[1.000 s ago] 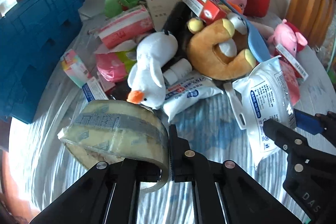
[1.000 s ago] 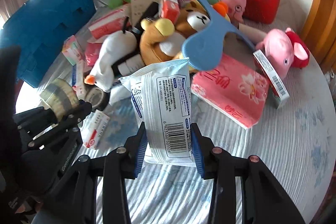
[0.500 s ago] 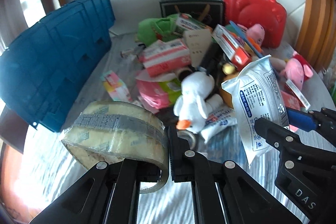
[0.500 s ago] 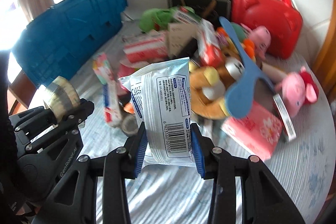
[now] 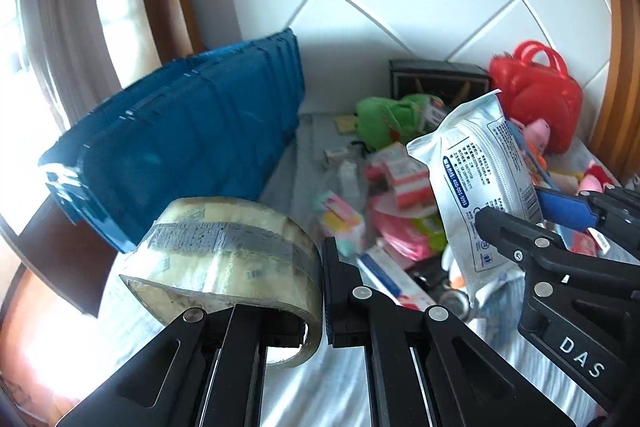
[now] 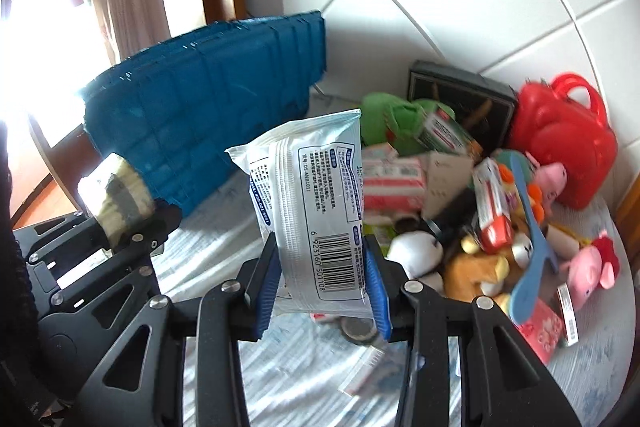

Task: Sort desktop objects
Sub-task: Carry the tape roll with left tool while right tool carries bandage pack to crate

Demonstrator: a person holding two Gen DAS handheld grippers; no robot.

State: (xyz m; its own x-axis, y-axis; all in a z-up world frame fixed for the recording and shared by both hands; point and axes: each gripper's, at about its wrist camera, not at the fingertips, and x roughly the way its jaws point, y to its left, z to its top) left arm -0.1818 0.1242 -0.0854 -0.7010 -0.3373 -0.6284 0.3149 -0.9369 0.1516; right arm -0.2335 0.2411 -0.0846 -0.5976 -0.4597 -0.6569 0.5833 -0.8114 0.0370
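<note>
The left gripper (image 5: 322, 291) pinches the wall of a packing tape roll (image 5: 224, 251), its axis tilted. The right gripper (image 6: 322, 291) clamps a wet-wipe pack (image 6: 308, 203) upright, long axis vertical, above the tabletop (image 6: 216, 227), beside the blue crate (image 6: 208, 115).

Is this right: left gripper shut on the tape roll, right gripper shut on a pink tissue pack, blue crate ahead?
Not quite. The right gripper is shut on a white sealed pack with a barcode, not pink tissues; the right wrist view shows it. Left gripper on the tape roll and blue crate ahead are correct.
</note>
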